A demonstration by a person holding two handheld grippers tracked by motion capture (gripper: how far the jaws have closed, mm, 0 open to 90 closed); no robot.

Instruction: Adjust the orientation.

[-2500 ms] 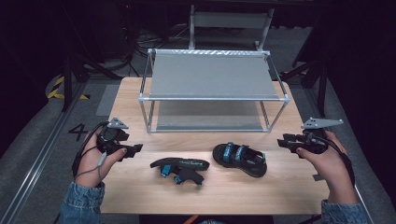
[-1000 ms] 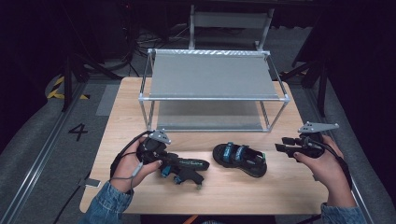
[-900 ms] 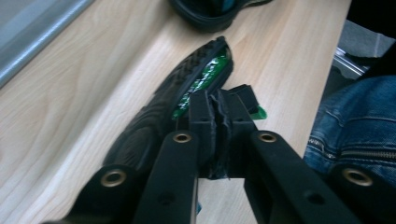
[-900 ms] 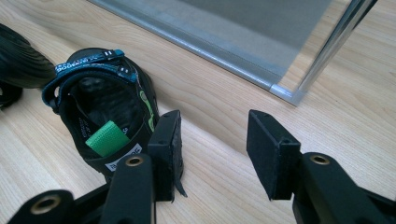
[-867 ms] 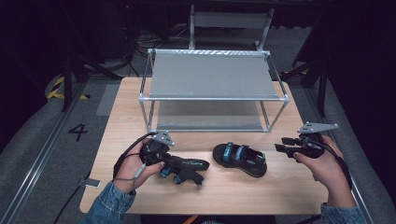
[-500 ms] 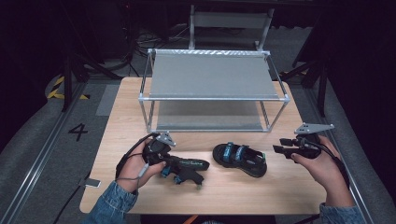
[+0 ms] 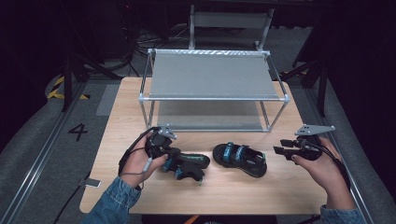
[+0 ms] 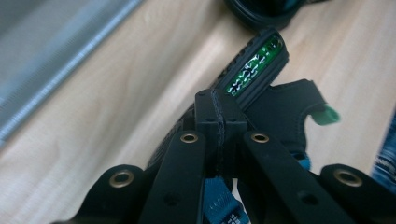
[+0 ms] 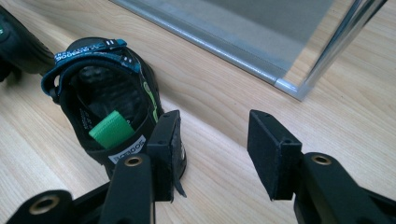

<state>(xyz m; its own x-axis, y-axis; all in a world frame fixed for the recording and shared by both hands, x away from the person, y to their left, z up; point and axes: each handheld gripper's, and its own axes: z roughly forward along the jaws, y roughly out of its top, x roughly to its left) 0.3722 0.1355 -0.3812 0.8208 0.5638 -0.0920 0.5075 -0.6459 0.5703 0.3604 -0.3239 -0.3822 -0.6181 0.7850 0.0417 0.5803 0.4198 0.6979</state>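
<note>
Two dark sandals with blue straps lie on the wooden table in front of the rack. My left gripper is shut on the near end of the left sandal. In the left gripper view the pads pinch a thin dark edge of that left sandal, whose sole shows green marks. The right sandal lies flat beside it. My right gripper stands open just right of it. In the right gripper view the open right gripper holds nothing, with its left pad beside the right sandal.
A two-shelf metal rack stands at the middle back of the table; its lower shelf edge and a post lie just beyond my right gripper. A small pale object sits at the table's front left corner.
My left gripper came in from the table's left side to the left sandal and closed on its end. The right hand edged slightly toward the right sandal.
</note>
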